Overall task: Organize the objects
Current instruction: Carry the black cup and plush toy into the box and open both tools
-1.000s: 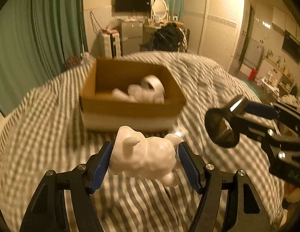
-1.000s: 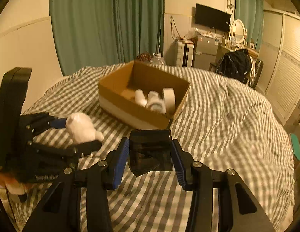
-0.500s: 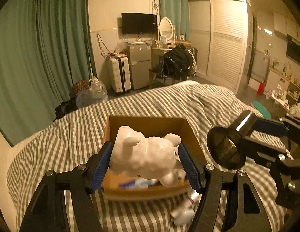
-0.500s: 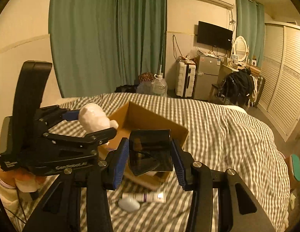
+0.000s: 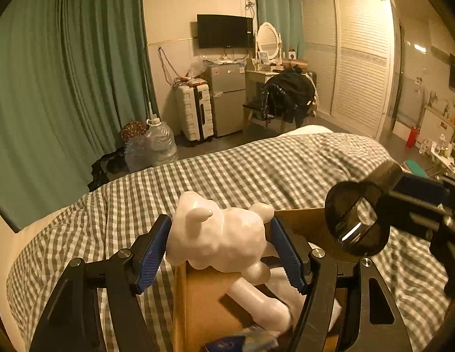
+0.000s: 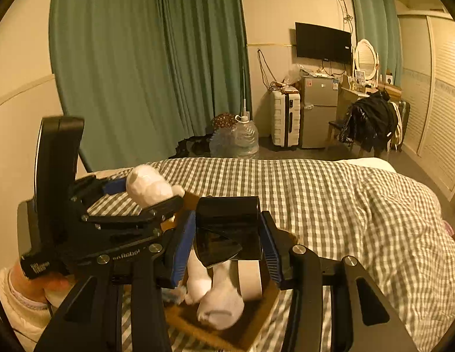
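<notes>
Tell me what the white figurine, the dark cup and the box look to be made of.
White figurine, held in the left gripper: glossy highlights on lumpy curves suggest glazed ceramic or hard plastic; I cannot tell which.
Dark cup, held in the right gripper: see-through and smoky with a sharp glint, likely tinted plastic or glass.
Box: matte brown walls, evidently cardboard.

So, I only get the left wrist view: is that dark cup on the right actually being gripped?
Observer: Yes, both pads of the right hand-held gripper press on the dark cup.
Operator: What's in the box?
Observer: A white tape roll, standing in the cardboard box.
Operator: Who carries the white toy?
Observer: A hand in a cream sleeve holds the left hand-held gripper, shut on the white toy.
</notes>
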A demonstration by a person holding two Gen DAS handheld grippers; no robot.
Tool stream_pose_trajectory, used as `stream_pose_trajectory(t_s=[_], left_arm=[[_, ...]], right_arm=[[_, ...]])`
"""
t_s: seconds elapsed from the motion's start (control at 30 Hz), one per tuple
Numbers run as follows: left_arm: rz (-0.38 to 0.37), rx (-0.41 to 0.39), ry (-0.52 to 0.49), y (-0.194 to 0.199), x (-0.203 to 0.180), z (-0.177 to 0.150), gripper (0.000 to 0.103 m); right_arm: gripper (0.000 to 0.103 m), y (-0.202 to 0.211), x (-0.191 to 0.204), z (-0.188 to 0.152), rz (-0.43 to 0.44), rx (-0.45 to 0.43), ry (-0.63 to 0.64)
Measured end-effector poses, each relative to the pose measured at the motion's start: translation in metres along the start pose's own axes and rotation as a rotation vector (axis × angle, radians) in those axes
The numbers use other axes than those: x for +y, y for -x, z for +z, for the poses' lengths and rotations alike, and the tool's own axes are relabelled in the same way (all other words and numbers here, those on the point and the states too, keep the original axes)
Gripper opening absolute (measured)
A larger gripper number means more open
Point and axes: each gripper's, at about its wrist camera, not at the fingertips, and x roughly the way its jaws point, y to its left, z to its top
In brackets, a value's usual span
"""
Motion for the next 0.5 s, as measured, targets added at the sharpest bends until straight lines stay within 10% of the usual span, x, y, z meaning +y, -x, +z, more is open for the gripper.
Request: stream_pose_trajectory(t_s=[0.5], left_arm=[[-0.034,0.052,-0.059,-0.032,-0.010,-0.027,0.072]], right_arm=[[0.044,-0.082,-0.019,-0.017,0.026,0.102,-0.066]])
